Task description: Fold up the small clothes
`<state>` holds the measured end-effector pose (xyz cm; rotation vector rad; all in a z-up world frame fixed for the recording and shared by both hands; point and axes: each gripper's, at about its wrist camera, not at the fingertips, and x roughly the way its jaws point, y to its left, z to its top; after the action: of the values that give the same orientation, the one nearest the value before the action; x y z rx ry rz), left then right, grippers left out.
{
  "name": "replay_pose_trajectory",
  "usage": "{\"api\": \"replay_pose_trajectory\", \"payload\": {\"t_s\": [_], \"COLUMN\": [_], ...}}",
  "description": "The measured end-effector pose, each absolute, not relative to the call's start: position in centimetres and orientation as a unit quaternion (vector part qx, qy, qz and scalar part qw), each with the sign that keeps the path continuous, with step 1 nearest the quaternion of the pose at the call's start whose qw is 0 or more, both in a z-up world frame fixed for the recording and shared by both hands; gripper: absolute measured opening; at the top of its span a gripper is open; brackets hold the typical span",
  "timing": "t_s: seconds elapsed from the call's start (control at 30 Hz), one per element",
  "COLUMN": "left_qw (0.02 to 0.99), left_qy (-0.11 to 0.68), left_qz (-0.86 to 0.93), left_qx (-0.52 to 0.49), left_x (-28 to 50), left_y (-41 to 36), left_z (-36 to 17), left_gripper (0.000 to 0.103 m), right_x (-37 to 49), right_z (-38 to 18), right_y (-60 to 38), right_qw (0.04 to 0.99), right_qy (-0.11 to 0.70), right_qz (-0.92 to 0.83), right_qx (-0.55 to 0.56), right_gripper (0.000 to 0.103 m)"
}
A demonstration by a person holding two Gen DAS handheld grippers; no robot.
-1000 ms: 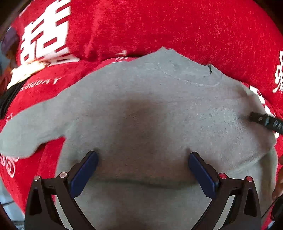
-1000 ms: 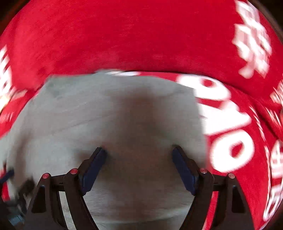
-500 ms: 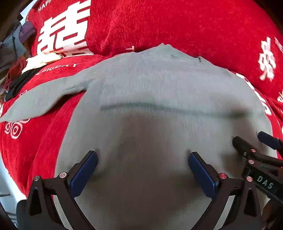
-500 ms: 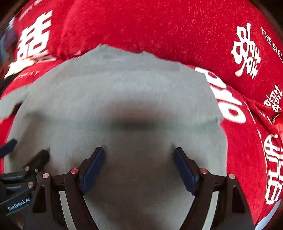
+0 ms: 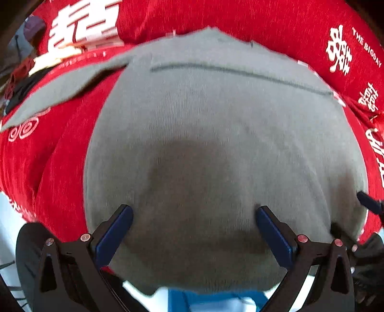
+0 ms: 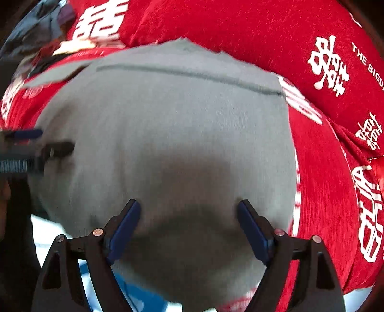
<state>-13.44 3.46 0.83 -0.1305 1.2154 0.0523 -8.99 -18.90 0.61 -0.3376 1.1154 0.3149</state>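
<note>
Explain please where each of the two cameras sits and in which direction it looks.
Left wrist: sits on the left hand-held gripper, looks forward along its open fingers over the grey garment on the red cover; the right hand-held gripper's tip shows at the right edge.
Right wrist: sits on the right hand-held gripper, fingers open, same direction; the left hand-held gripper shows blurred at the left edge.
Shared: the garment, its dark fold line, the red cover.

You're looking at a red cover (image 5: 62, 168) printed with white characters, spread over a sofa seat. Behind it rises a red cushion (image 6: 252, 33) with the same white lettering. At the far left corner lies a dark, blurred clutter (image 6: 36, 28). Pale floor (image 5: 9, 216) shows below the front edge.
</note>
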Motion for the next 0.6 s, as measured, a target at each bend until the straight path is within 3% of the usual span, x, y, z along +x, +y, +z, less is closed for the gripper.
{"api": "replay_pose_trajectory", "payload": {"t_s": [0.1,0.2,0.33,0.47,0.6], "left_qw": [0.816,0.840,0.843,0.806,0.812], "left_qy": [0.572,0.536,0.536,0.592,0.583], "left_qz": [0.006,0.019,-0.003,-0.009,-0.014], "left_qx": [-0.086,-0.077,-0.055,-0.018,-0.008], "left_x": [-13.5,-12.6,-10.6,-10.2,-12.7], "left_y": [3.8,3.6,1.5,-0.3,0.1], "left_z": [1.9,3.7,4.0,1.1,0.8], "left_gripper": [0.103,0.103,0.103,0.103,0.103], "right_x": [-9.6,-8.0,-5.3,-4.4,-6.5], "right_z": [0.6,1.6,2.7,1.6,1.1], "right_y": [-18.5,-18.7,-17.9,-15.2,-15.5], "right_qw": [0.792,0.769,0.788,0.784,0.782], "right_qy": [0.559,0.602,0.587,0.582,0.559], "right_qz": [0.154,0.161,0.149,0.159,0.179], "right_qx": [-0.189,-0.143,-0.110,-0.145,-0.211], "right_gripper": [0.086,0.086,0.086,0.086,0.086]}}
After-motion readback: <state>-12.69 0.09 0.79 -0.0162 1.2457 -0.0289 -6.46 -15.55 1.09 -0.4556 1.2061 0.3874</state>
